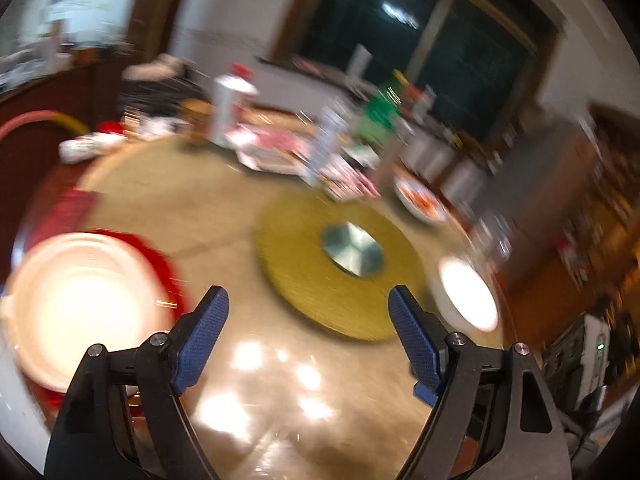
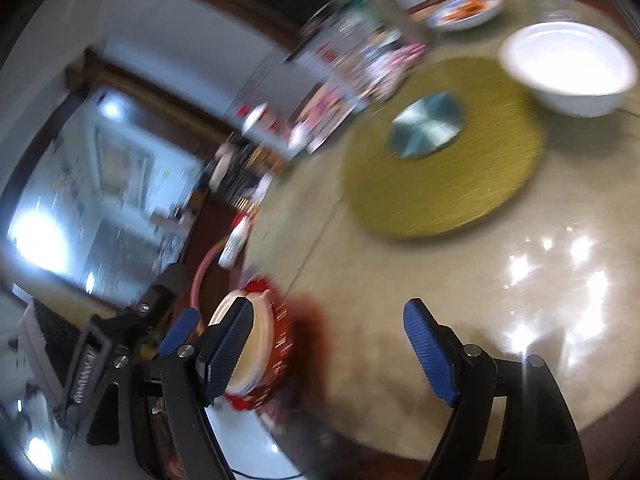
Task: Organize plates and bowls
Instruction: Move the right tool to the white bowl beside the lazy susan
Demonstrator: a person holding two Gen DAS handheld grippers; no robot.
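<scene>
White stacked plates on a red plate [image 1: 76,304] sit at our table's near-left edge, a white round bowl [image 2: 568,68] far right—both claws, left gripper [image 1: 308,336] and right gripper [image 2: 332,352], spread empty, so we judge bowl-fetching next.

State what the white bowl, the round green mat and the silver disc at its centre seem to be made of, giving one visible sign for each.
White bowl: probably glazed ceramic or melamine, smooth, glossy and opaque.
Round green mat: looks woven or brushed, with a fine streaked grain and a matte face, though blur may add to this.
Silver disc: likely brushed metal, with radial wedges of sheen.
</scene>
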